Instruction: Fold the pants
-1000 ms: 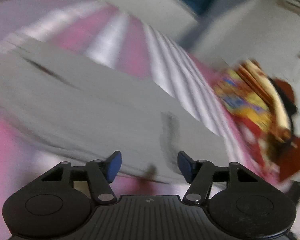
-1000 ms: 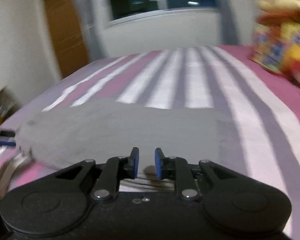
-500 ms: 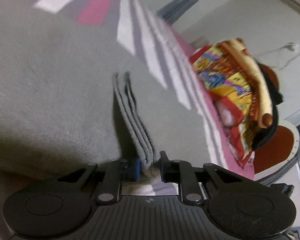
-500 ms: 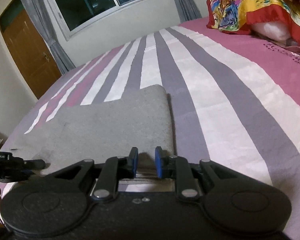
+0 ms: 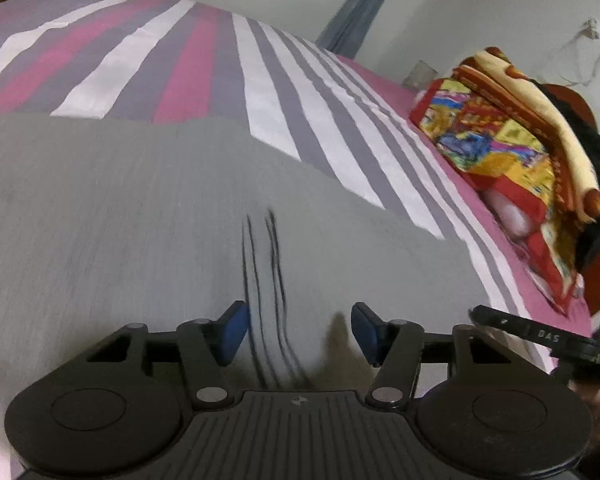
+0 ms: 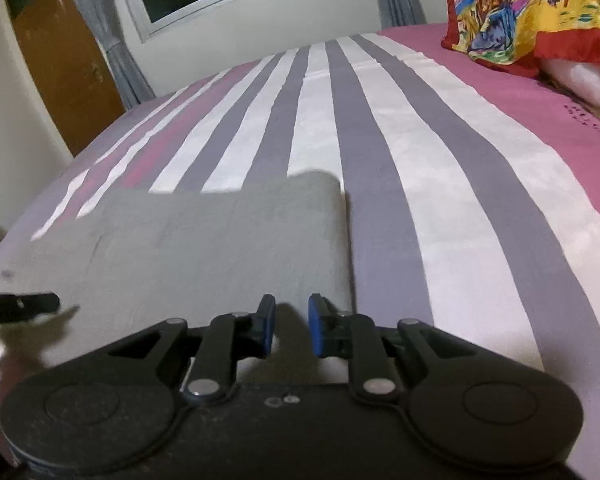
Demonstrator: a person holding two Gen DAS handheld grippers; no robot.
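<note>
One grey pants [image 6: 220, 240] lies folded on the striped bed [image 6: 420, 200]. Left gripper [image 5: 296, 334] is opening, pads clear of cloth; right gripper [image 6: 292, 330] seems narrowly parted, empty.

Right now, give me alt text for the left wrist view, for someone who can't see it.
The left gripper, its jaws opening, hangs over grey pants spread on a striped bedspread, stacked fabric edges between its pads but not pinched. A colourful folded blanket sits far right.
</note>
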